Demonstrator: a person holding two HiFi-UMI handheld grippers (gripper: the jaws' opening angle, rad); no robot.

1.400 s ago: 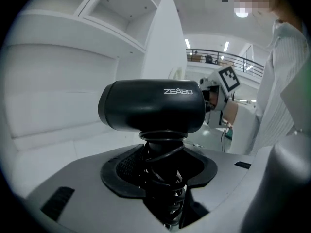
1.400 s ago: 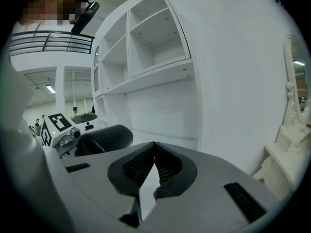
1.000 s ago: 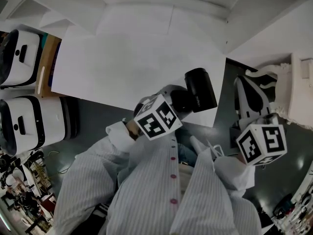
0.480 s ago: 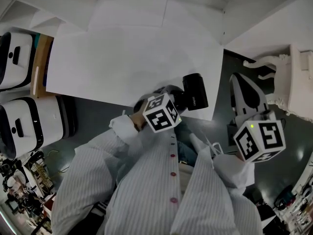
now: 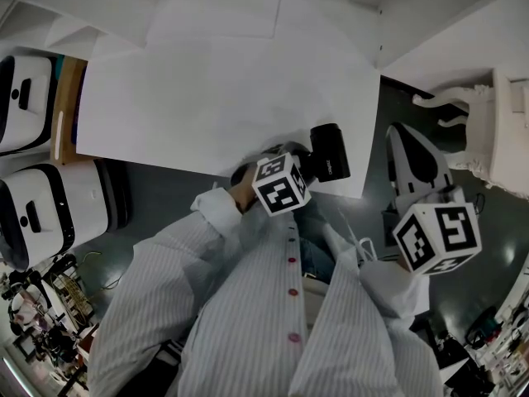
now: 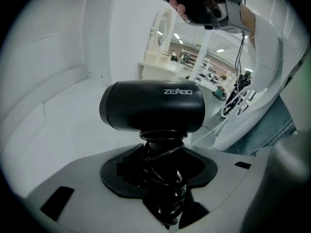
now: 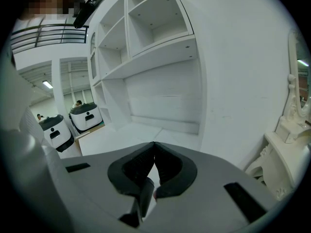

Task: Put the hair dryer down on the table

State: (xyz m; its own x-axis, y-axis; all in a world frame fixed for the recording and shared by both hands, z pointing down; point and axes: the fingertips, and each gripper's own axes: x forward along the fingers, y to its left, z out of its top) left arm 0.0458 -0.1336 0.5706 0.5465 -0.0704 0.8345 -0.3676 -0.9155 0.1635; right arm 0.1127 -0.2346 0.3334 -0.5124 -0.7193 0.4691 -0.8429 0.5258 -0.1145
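The black hair dryer (image 5: 329, 151) hangs over the near right corner of the white table (image 5: 215, 98). My left gripper (image 5: 302, 169) is shut on its handle, which has the cord coiled round it. In the left gripper view the dryer's barrel (image 6: 153, 111) stands crosswise above the jaws (image 6: 163, 178), with the tabletop (image 6: 53, 130) behind it. Whether the dryer touches the table I cannot tell. My right gripper (image 5: 413, 151) is off the table's right side, over the dark floor. Its jaws (image 7: 154, 147) are shut with nothing between them.
Two white-and-black machines (image 5: 50, 201) (image 5: 25, 89) stand left of the table beside a wooden board (image 5: 66, 106). Ornate white furniture (image 5: 496, 139) is at the far right. White shelves (image 7: 146, 28) rise behind the table (image 7: 131, 135).
My left gripper has shifted slightly right and away from the camera with the hair dryer in it. The right gripper has hardly moved.
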